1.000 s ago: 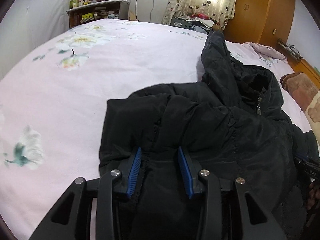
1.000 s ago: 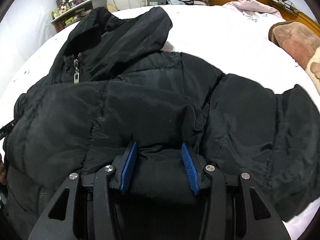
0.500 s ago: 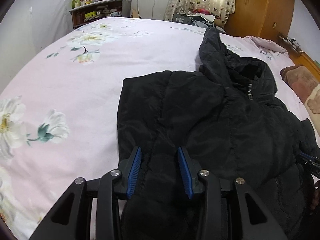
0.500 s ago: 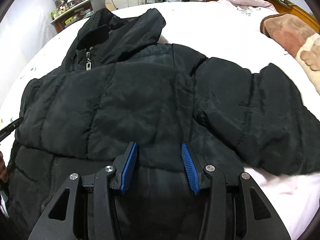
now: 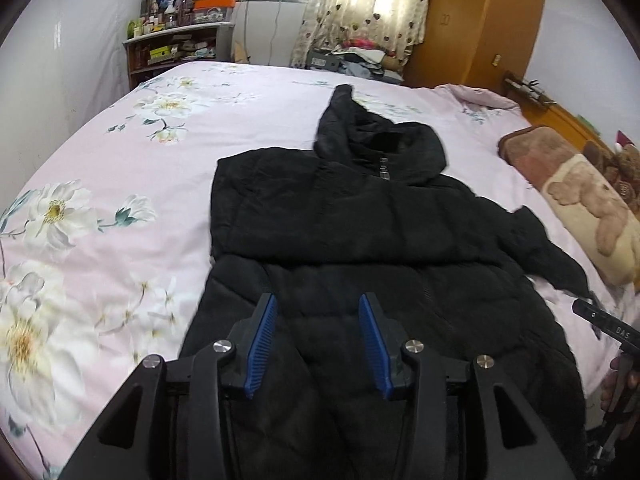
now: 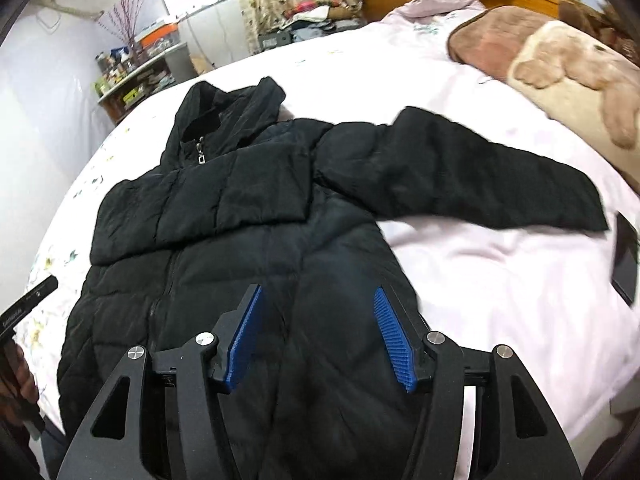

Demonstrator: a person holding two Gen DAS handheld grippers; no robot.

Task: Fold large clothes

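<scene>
- Black quilted puffer jacket with hood (image 5: 360,220) (image 6: 248,216) lies front-up on the pink floral bedsheet (image 5: 120,184) (image 6: 500,280), filling the centre of both wrist views.
- One sleeve is folded flat across the chest: in the right wrist view it runs from left of frame to centre, its edge crossing the zipper line.
- Other sleeve (image 6: 460,172) stretches out to the right of frame on the sheet, unfolded; in the left wrist view only part of it shows at right (image 5: 544,248).
- Hood (image 5: 360,136) (image 6: 224,112) points toward the top of frame, small metal zipper pull (image 6: 201,157) (image 5: 384,170) at the collar.
- Left gripper (image 5: 318,340): blue ribbed pads apart and opening, nothing clamped; jacket fabric is seen between and below the pads, contact not resolvable.
- Right gripper (image 6: 320,336): blue pads wider apart, also opening, nothing clamped; lower jacket front sits below the gap.
- Brown and cream bear-print blanket (image 5: 580,200) (image 6: 560,60) lies at right of frame on the bed, clear of the jacket.
- Flat dark slab, maybe a phone (image 6: 626,260), rests on the sheet at right edge, just beyond the outstretched cuff.
- Cluttered wooden shelf unit (image 5: 176,48) (image 6: 136,76) in upper left, heart-print curtain (image 5: 360,8) top centre.
</scene>
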